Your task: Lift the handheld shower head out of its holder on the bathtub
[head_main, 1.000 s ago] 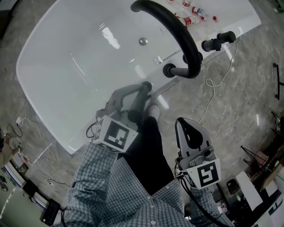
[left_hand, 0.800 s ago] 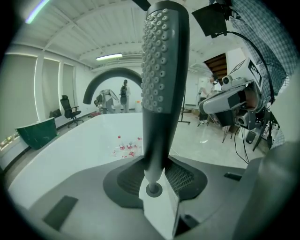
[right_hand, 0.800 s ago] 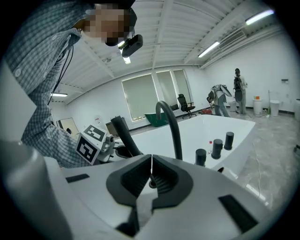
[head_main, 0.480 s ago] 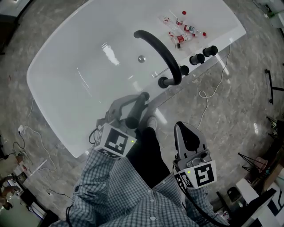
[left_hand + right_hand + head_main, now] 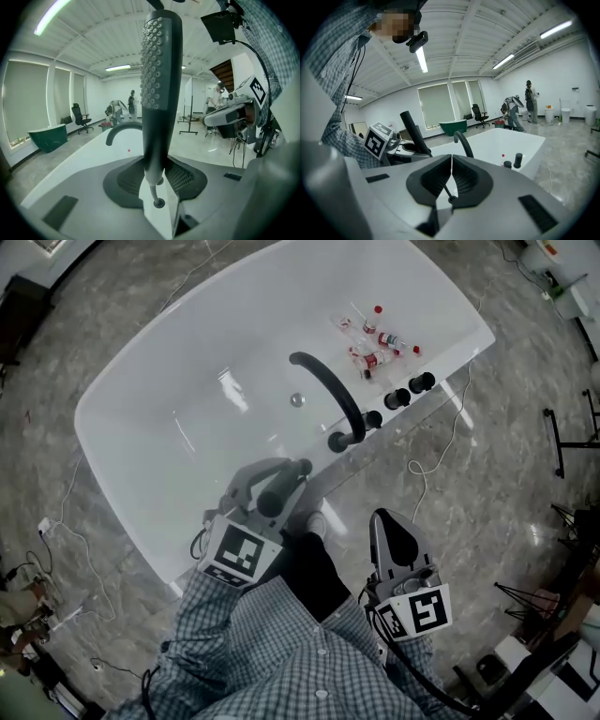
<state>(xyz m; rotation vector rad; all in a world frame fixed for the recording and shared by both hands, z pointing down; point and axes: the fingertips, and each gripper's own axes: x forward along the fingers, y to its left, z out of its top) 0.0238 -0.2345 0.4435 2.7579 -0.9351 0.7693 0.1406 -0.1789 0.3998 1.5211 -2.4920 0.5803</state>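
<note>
The dark grey shower head [image 5: 291,476] is a long wand clamped in my left gripper [image 5: 267,482], clear of the white bathtub [image 5: 187,418] and above its near rim. In the left gripper view the shower head [image 5: 157,93] stands upright between the jaws of the left gripper [image 5: 157,173], nozzle side facing left. My right gripper [image 5: 389,526] hangs to the right over the floor. In the right gripper view the right gripper [image 5: 451,176] is shut, pads together and nothing between them. From there the shower head [image 5: 415,133] shows at the left.
A black arched faucet [image 5: 328,395] rises from the tub's near rim, with two black knobs [image 5: 410,390] to its right. Several small bottles [image 5: 375,338] lie at the tub's far right end. A white cable [image 5: 441,451] trails over the marble floor. Stands and gear crowd the right edge.
Both grippers have risen and the tub looks smaller and farther below. The shower head has come up with the left gripper, away from the tub rim.
</note>
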